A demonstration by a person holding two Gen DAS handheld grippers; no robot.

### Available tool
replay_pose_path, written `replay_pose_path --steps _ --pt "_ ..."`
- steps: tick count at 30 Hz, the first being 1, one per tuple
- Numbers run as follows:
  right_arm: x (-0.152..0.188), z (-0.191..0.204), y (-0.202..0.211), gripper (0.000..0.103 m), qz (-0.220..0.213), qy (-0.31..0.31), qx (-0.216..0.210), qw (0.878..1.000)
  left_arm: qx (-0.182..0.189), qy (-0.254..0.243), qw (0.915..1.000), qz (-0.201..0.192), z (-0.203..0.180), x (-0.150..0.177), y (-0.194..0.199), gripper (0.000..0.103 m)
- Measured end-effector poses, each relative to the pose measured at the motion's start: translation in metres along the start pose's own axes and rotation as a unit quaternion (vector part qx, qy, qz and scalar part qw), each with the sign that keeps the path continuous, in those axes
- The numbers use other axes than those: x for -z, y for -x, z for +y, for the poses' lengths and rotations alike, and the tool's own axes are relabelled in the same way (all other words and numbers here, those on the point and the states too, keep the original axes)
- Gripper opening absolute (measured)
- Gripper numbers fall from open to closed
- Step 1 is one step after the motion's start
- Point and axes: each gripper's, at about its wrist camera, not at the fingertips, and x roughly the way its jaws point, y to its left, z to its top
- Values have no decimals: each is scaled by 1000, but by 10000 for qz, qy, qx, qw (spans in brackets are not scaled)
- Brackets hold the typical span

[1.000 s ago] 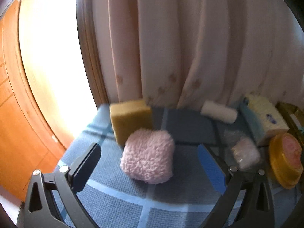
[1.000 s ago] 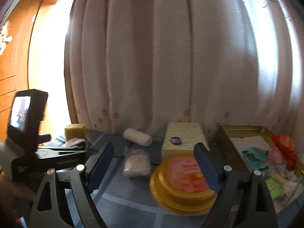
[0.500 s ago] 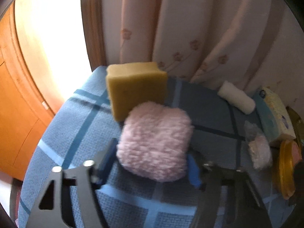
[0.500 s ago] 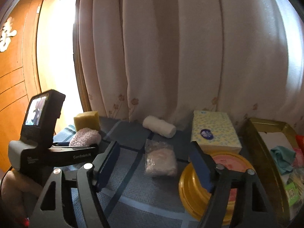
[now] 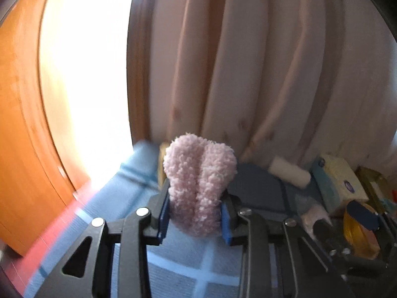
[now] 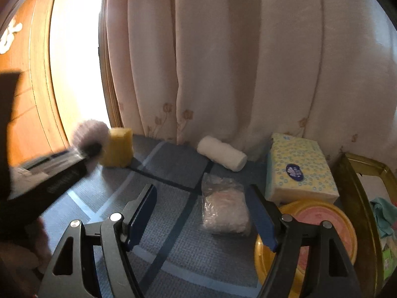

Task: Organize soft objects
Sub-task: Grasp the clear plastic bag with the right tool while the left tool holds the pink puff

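Between your left tongs [image 5: 196, 219] the pink puff [image 5: 198, 183] sits clamped and squashed, lifted above the cloth. It may spring free if you loosen. Your right tongs [image 6: 202, 217] hang apart, empty, the bagged pad [image 6: 224, 209] just ahead between them.

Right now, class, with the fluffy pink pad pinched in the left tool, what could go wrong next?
1. The left tool grips only the lower end of the fluffy pink pad, so the pad might slip out.
2. The open right tool hovers by the clear plastic bag and may nudge it.
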Motion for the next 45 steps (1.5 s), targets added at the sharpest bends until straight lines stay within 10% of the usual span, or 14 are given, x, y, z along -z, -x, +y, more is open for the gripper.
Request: replay_pose_path --steps 4,16,18,21,31,45 --pt "-2 7 -19 59 412 133 95 9990 -170 52 9988 -460 5 -5 17 33" --pt "-1 18 -63 57 1358 483 825 9861 -334 561 9966 -499 17 -8 4 35" --pt "-1 14 -67 35 1345 464 916 9856 -416 619 9959 -520 20 -7 4 35" --pt "-2 7 -67 32 1332 358 860 9867 -436 739 9953 -440 23 -5 1 35" --pt "-1 -11 2 12 -376 -227 -904 9949 -343 596 9965 -473 21 -9 8 35" --pt "9 -11 36 12 -845 -277 -1150 9894 -141 388 9973 -602 17 -3 12 35"
